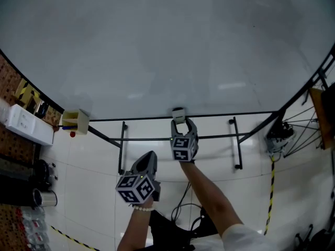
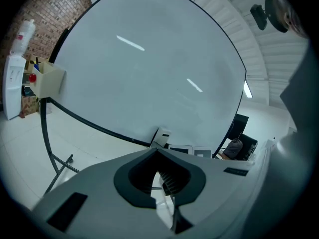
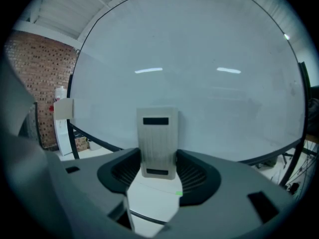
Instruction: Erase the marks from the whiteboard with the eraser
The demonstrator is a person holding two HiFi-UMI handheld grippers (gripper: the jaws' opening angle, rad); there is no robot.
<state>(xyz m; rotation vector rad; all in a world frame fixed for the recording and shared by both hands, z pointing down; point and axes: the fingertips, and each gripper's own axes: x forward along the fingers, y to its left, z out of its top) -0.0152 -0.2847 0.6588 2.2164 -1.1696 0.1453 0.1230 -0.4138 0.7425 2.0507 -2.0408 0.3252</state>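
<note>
Right tongs (image 1: 179, 122) (image 3: 158, 169) are gripping the eraser (image 1: 178, 113) (image 3: 158, 142) by its lower end, one jaw on each side. The eraser is standing upright, its far end lying against the whiteboard (image 1: 157, 46) (image 3: 199, 49) at the bottom edge, about midway along the board. The forearm behind the right tongs is reaching straight forward.

Left tongs (image 1: 148, 160) (image 2: 160, 179) are hanging closed, jaws meeting at the tips with nothing between them. They are sitting back from the board (image 2: 149, 68), lower and to the left of the right tongs, touching neither board nor eraser.

A cream box (image 1: 76, 120) (image 2: 49, 79) is sitting on the board's lower left edge. A black stand (image 1: 122, 140) is carrying the board above a white tiled floor (image 1: 89, 192).
</note>
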